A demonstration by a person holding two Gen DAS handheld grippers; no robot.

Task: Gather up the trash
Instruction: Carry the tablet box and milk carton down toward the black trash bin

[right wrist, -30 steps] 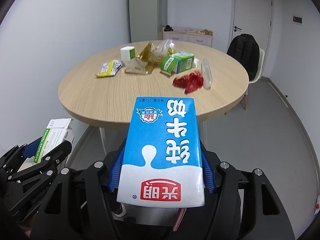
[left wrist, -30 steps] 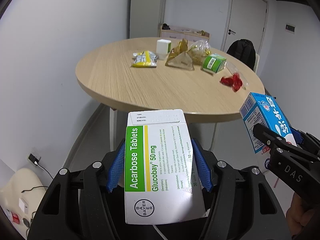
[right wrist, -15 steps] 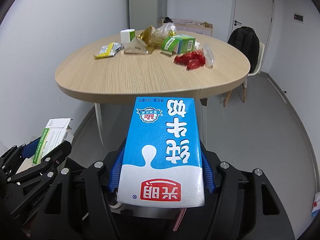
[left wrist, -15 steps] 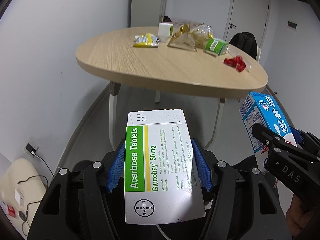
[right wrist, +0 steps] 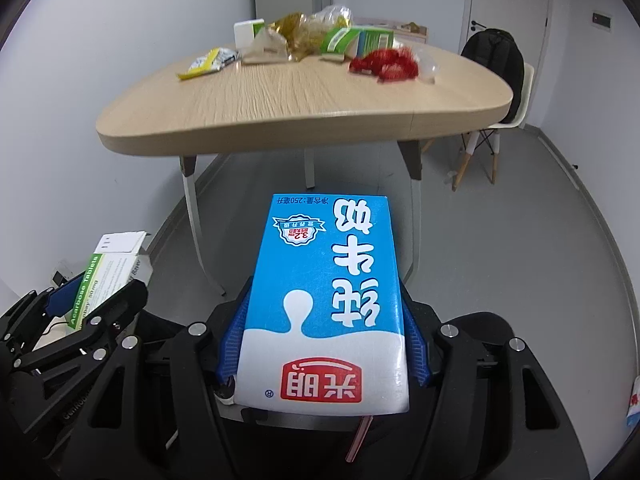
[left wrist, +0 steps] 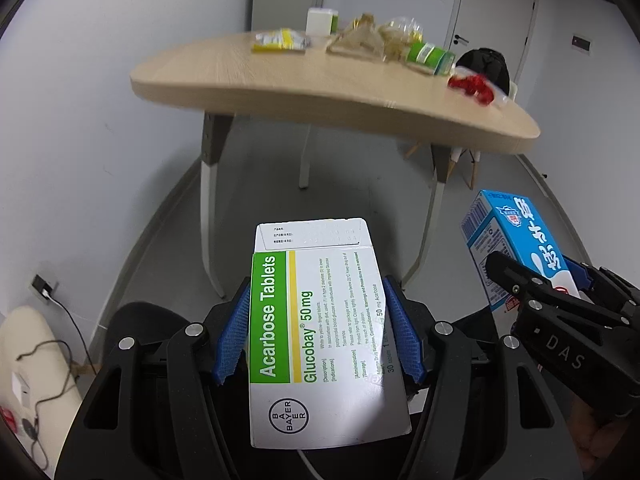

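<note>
Left gripper (left wrist: pixel 320 332) pinches a white-and-green tablet box (left wrist: pixel 320 340) between its blue pads (left wrist: pixel 234 336), box flap open at the far end. Right gripper (right wrist: pixel 324 328) clamps a blue milk carton (right wrist: pixel 324 300), print upside down. Both sit low, below the table (right wrist: pixel 304 104) edge, over grey floor. In the left wrist view the carton shows at 3 o'clock. Table at 12 o'clock carries the rest: yellow wrapper (right wrist: pixel 208 62), crumpled clear bags (right wrist: pixel 304 32), green box (right wrist: pixel 356 40), red wrapper (right wrist: pixel 384 66). Black backpack (right wrist: pixel 496 52) on a chair at 2 o'clock.
</note>
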